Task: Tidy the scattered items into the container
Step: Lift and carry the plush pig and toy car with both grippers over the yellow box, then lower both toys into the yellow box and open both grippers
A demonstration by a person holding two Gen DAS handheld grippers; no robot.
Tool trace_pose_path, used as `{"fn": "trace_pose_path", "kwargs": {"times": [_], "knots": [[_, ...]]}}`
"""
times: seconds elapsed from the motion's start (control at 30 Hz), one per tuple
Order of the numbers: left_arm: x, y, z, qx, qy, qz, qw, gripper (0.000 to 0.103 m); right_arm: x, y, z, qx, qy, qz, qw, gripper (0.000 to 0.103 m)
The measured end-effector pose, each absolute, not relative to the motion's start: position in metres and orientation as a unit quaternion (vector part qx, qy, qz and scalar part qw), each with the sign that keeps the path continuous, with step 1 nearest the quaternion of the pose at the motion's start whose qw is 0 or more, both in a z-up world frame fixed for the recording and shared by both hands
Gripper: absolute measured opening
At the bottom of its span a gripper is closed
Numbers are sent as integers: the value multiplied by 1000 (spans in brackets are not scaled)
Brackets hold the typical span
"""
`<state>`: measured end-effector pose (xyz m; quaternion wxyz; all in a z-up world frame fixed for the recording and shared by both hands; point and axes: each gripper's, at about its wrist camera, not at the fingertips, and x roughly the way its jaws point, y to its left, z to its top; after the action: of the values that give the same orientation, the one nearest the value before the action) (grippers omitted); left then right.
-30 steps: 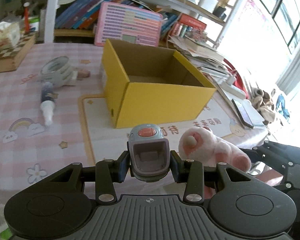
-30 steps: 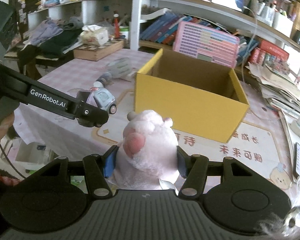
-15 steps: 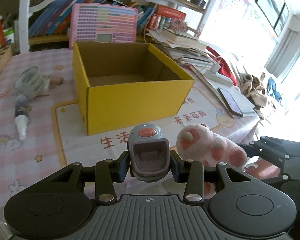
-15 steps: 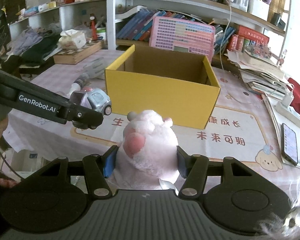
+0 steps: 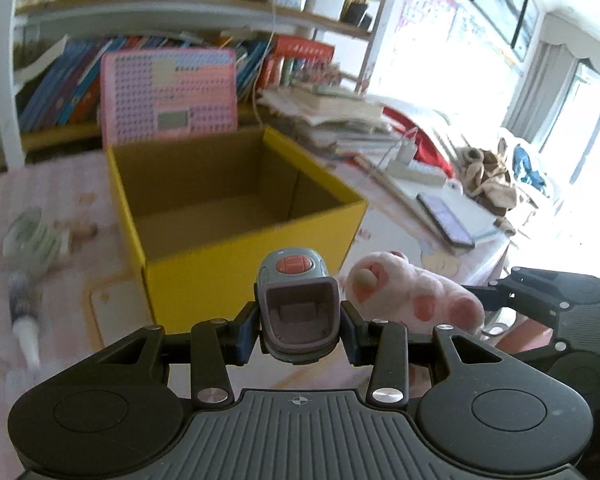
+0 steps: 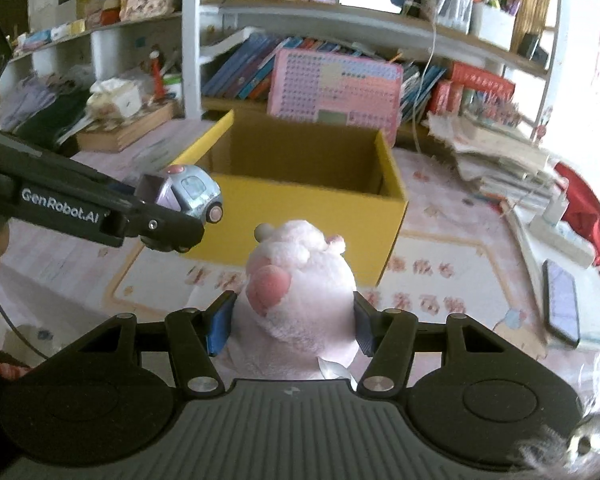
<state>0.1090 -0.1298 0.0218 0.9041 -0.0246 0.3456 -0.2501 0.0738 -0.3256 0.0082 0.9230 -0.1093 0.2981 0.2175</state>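
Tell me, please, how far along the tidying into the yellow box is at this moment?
Nothing looks done: the part of the yellow box interior in view holds nothing. In hand: the left gripper clamps the toy car, and the right gripper clamps the pink plush, both just short of the box. Left: dropping both in, then fetching the tape roll and the tube from the table.

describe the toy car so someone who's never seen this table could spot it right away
Find the open yellow cardboard box on the pink checked tablecloth. Just before its near wall, the left gripper clamps a small grey-blue plastic toy car. Unlike the fluffy pink plush toy beside it, it is hard and has an orange-red button on top.
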Motion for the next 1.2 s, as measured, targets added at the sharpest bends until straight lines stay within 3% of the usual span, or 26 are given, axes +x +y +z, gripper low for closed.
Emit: {"fn": "trace_pose_path", "kwargs": {"times": [0.47, 1.2], "knots": [[170, -122, 50, -29, 295, -264, 918, 41, 146, -313, 55, -115, 211, 230, 943, 57], [269, -119, 5, 16, 355, -250, 901, 41, 273, -259, 1, -159, 325, 255, 897, 58]]}}
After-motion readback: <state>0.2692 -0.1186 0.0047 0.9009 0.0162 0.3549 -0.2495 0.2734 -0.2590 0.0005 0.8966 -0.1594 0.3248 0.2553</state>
